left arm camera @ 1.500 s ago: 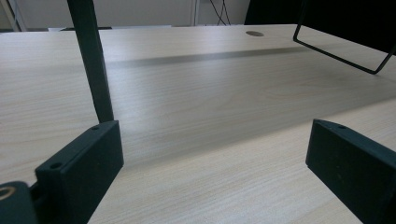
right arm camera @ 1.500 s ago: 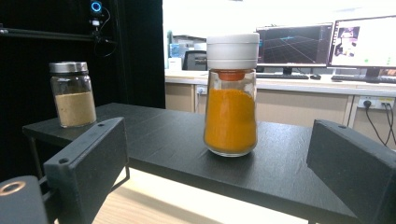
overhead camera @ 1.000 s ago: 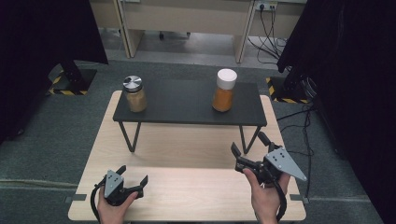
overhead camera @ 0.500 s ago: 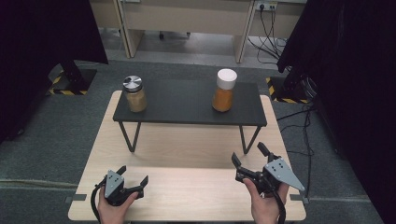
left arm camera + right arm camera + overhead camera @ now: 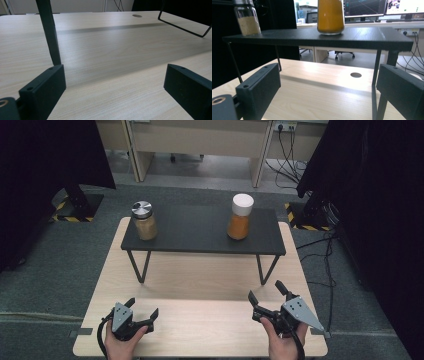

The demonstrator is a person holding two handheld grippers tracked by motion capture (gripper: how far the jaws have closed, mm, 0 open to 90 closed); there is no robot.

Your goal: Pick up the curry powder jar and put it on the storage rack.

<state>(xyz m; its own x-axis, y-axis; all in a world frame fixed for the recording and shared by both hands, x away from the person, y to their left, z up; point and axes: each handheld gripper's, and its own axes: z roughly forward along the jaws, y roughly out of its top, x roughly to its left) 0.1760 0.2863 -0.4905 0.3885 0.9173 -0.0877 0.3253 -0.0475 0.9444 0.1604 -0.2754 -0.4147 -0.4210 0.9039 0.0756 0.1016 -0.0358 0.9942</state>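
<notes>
On the wooden table (image 5: 200, 280) stands a low black shelf (image 5: 200, 232) on thin wire legs, and both jars rest on its top, well apart from each other and upright. At the shelf's right portion is the orange jar (image 5: 239, 217) with a white cap; at its left end is the tan jar (image 5: 143, 221) with a metal lid.

Both grippers are held low at the near edge of the table, short of the shelf. The right gripper (image 5: 266, 292) has its jaws spread wide and empty — its own view looks straight under the shelf top, with the orange jar (image 5: 330, 16) directly ahead and above the jaw line. The left gripper (image 5: 142, 308) is likewise wide open and holds nothing; its view runs flat along the table past one shelf leg (image 5: 48, 31).

Judgement: the orange jar lies forward, slightly left and higher than the right gripper, which is the nearer of the two — any reach calls for a lift above the shelf edge before closing around the jar's upright body.
</notes>
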